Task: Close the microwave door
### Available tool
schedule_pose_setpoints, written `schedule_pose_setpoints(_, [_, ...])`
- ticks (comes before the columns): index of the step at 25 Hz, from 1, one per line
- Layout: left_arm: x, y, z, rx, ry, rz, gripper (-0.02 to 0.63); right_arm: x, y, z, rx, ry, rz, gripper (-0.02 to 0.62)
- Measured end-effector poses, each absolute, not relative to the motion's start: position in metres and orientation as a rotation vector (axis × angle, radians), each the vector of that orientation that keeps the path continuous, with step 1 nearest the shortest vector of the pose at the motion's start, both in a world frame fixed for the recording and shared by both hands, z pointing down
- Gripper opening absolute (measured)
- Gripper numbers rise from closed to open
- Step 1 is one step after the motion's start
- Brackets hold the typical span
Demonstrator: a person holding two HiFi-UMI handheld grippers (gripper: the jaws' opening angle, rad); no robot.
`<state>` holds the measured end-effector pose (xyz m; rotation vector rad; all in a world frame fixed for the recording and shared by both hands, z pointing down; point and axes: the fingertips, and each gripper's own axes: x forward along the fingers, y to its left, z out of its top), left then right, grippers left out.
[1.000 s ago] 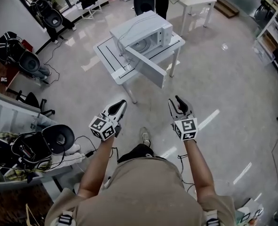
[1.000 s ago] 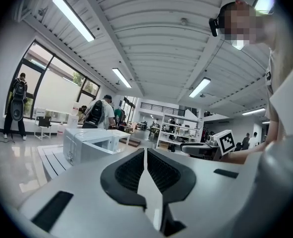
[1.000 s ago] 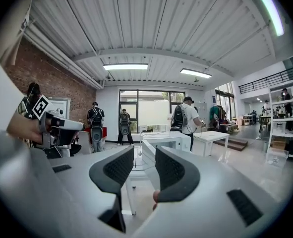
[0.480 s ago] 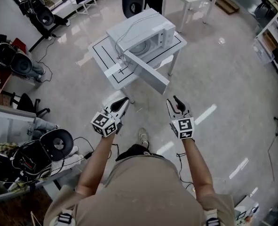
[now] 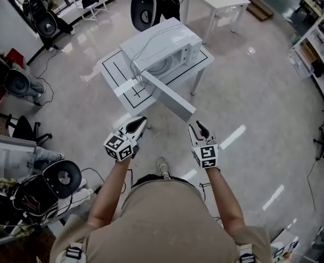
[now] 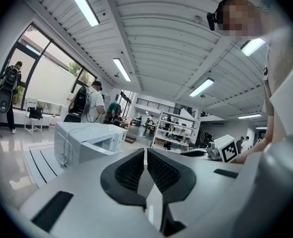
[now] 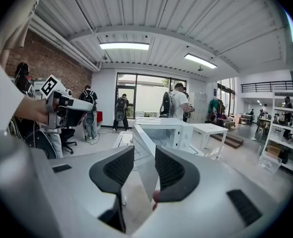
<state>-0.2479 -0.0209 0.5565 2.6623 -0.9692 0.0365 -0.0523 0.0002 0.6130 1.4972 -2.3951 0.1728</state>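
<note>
Microwave door (image 5: 170,98) open — left hand-held gripper (image 5: 141,122) jaws together, empty; right hand-held gripper (image 5: 197,127) slightly parted, empty.

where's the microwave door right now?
Head view, upper centre: microwave door stands open, swung toward the person from the microwave on the white table.

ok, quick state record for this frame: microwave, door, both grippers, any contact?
microwave: white, standing on the white table
door: open, swung out toward the person
left gripper: jaws together, nothing between them, short of the door
right gripper: jaws apart, nothing between them, near the door's free end
contact: none, neither gripper touches the door
task status: door not yet closed
</note>
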Motion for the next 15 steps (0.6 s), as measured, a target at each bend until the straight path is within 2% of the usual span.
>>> schedule_pose_setpoints(15, [-0.248, -0.074, 0.574, 2.684, -0.913, 0.090, 0.008, -0.032, -0.061, 0.684, 1.548, -2.237, 0.254, 0.138])
